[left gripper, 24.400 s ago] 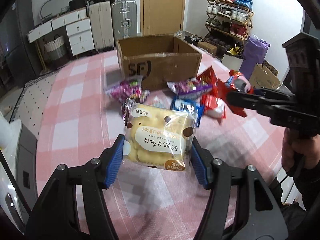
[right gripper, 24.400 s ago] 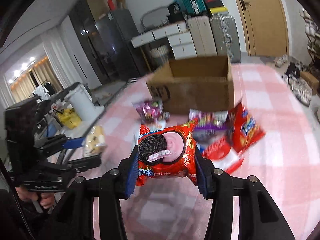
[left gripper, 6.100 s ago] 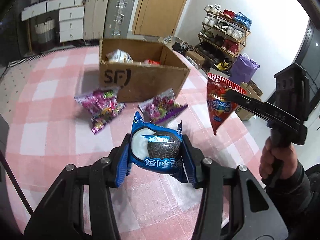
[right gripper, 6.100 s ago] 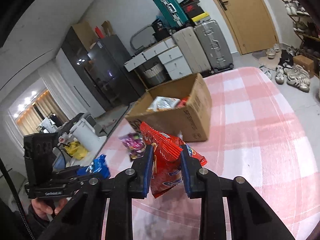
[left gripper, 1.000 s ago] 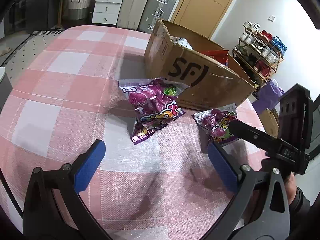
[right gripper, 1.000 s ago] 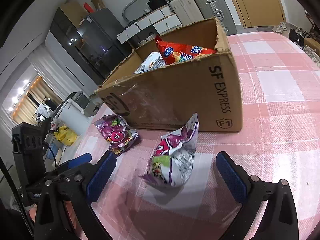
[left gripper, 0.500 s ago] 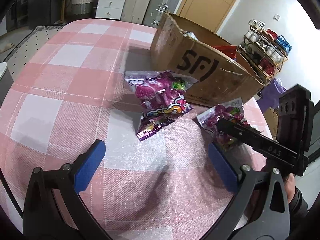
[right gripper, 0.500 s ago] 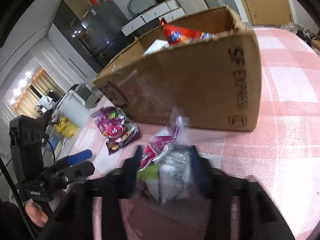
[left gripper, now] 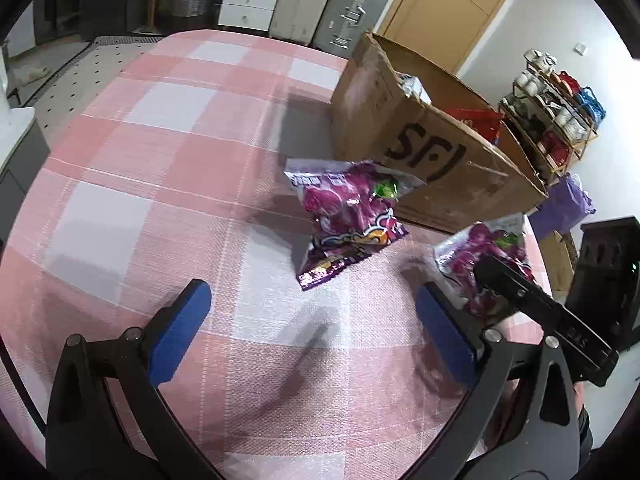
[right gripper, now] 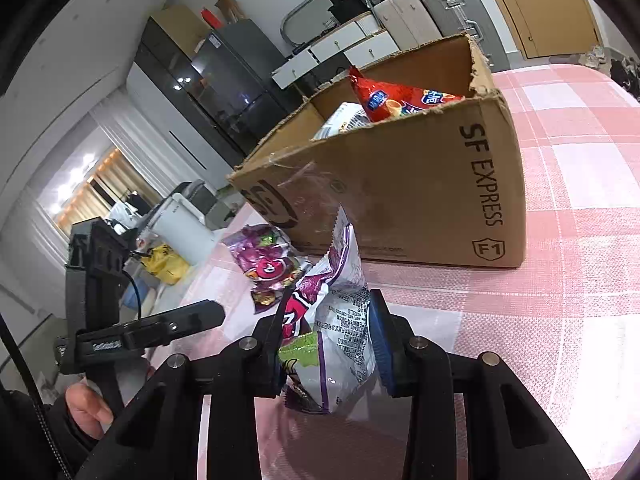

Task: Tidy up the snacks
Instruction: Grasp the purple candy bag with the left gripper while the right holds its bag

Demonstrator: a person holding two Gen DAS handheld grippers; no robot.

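Right gripper: fingers closed on a purple-and-white snack bag; blue pads press its two sides, the bag's crimped top edge sticking up past the fingertips toward the box.
Held bag, position: raised off the table, just in front of the cardboard box; in the left wrist view the same bag sits at the tip of the right gripper, near the box's front corner.
Left gripper: fingers spread wide, nothing between them; blue pads well apart over the pink checked cloth.
Second purple snack bag: lies flat on the table ahead of the left fingers, beyond the fingertips and not touching them; its far edge is against or just beside the box's front wall, contact cannot be told. Same bag in the right wrist view, to the left of the held one.
Cardboard box, left wrist view: open-topped, "SF" printed on the front, "SF EXPRESS" on the side wall, standing on the table.
Box contents: a red snack bag leaning against the inner wall, its top above the rim; a white packet beside it, partly hidden by the wall.
Left gripper seen from the right wrist view: black body held in a hand at lower left; finger spread not readable from this side.
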